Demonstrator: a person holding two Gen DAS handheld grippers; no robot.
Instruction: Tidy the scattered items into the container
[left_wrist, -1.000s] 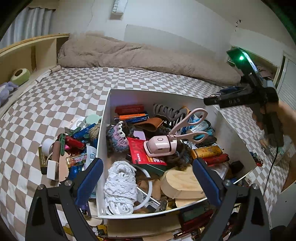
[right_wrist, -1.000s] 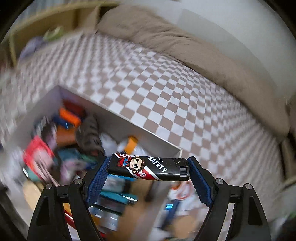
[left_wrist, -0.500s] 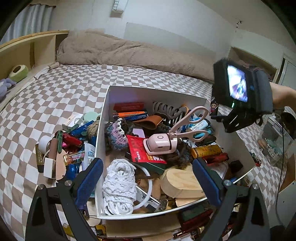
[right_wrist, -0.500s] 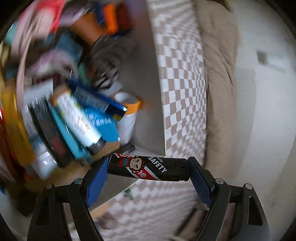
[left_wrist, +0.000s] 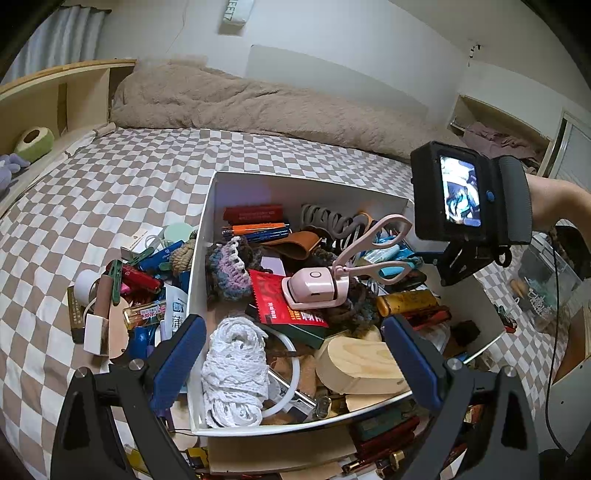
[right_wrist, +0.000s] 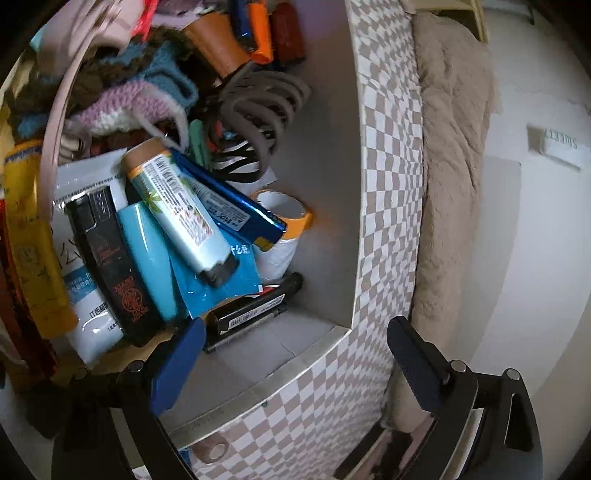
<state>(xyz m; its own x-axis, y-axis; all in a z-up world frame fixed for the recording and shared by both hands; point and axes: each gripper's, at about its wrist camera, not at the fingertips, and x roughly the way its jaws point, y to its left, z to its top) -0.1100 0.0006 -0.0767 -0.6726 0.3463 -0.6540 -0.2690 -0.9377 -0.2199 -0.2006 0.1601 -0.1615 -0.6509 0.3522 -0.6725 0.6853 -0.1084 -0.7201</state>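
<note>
The right gripper (right_wrist: 295, 354), its jaws having just been opening, is standing wide and empty over the white box (right_wrist: 325, 184), the black lighter (right_wrist: 251, 312) now lying inside, leaving further strays outside.

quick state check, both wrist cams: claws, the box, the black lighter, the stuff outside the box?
right claw: open, nothing between its fingers, jaws just opened
left claw: open, empty, above the box's near edge
black lighter: released, lying in the box corner
white box: open-topped, crowded with items
loose pile: on the checkered bedspread beside the box, not yet tidied
</note>
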